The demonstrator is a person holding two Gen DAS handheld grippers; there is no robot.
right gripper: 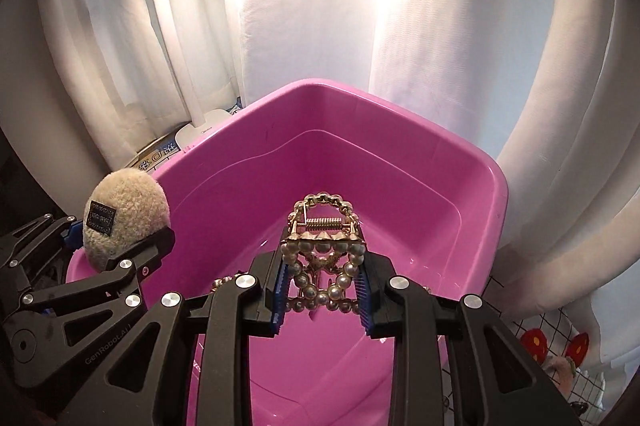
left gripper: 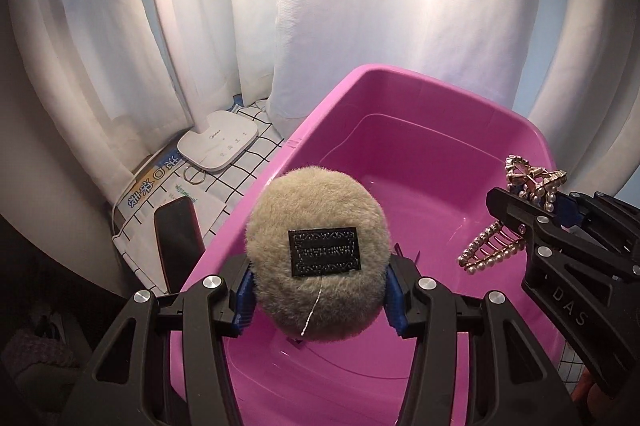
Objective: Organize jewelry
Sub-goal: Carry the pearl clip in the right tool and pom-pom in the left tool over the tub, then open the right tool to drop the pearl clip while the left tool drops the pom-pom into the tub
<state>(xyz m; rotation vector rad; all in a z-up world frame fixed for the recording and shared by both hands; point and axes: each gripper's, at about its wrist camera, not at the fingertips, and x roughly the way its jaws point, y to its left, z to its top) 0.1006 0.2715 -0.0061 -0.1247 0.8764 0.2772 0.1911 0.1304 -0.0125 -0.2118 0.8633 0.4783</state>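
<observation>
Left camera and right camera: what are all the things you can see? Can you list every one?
Bin: one, pink, under both grippers.
Fluffy puff: one, beige with black patch, held over bin.
Pearl hair claw: one, gold and white, held over bin.
Desk lamp: one, white, left of bin.
Phone: one, black, beside lamp.
Curtain: white, behind.
Left gripper: black, shut on puff.
Right gripper: black, shut on claw.

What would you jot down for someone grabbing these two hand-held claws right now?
Left gripper: shut on the fluffy beige hair piece, held over the pink tub.
Right gripper: shut on the pearl hair claw, also over the tub.
Done: both pieces picked up and brought to the tub.
Left: neither is released; nothing shows on the visible tub floor. Lower and let go of each.
</observation>
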